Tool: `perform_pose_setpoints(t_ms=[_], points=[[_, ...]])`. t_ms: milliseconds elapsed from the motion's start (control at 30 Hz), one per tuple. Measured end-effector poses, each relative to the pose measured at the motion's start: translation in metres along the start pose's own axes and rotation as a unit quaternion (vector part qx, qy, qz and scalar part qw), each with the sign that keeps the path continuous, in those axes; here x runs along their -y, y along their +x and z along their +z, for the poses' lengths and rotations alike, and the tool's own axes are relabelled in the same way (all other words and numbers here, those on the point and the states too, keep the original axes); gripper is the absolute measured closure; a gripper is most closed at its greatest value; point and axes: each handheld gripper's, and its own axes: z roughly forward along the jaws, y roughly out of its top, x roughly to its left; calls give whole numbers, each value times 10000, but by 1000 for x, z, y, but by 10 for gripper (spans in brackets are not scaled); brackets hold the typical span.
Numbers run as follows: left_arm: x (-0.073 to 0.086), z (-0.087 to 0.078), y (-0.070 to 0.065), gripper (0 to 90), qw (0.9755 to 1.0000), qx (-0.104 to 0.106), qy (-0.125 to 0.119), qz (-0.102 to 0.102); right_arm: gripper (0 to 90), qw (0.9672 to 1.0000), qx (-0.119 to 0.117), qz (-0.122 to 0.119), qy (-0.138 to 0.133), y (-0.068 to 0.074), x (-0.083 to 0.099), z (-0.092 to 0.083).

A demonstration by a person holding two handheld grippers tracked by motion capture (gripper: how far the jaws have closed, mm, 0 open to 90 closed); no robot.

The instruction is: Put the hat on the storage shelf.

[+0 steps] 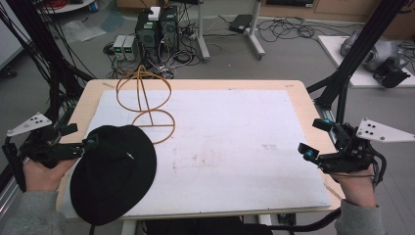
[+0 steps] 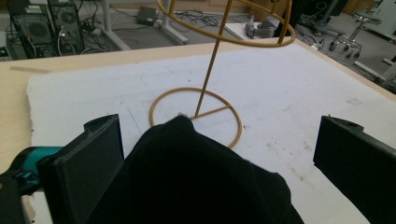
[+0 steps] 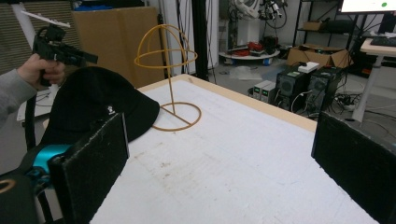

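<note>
The work in hand was judged to be the opening step of setting the black hat [image 1: 112,171] on the wire hat stand [image 1: 145,103]: the hat lay on the white board [image 1: 235,147] at about eight o'clock, its brim overlapping the stand's base ring, which stood at about eleven o'clock. The left gripper [image 1: 80,144] was held at the hat's nine-o'clock edge; in the left gripper view its jaws were seen spread wide with the hat's cloth [image 2: 196,177] between them, and no grip had yet been taken. The right gripper [image 1: 313,139] was held at three o'clock, well apart from the hat, its jaws likewise spread and empty. The next move was thought to call for a closing on the brim, a lift above the dome [image 3: 166,44] of the stand, and a lowering over it. The light wire stand could be tipped by the brim resting on its base. Computers [image 1: 156,32] and cables were seen on the floor beyond the table [image 1: 298,90], out of the way.
</note>
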Motion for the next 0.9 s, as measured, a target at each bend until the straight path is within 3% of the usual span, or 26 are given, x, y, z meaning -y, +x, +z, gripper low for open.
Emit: perform_pose_setpoints(t_ms=[733,833,900], points=[[18,12,6,34,9998,-37,157,-67,31,10000,-15,-59,56,1,0,2],[20,12,6,104,9998,-30,131,-118,31,10000,-5,-39,71,1,0,2],[21,11,7,105,9998,-14,129,-127,31,10000,-6,-24,68,1,0,2]])
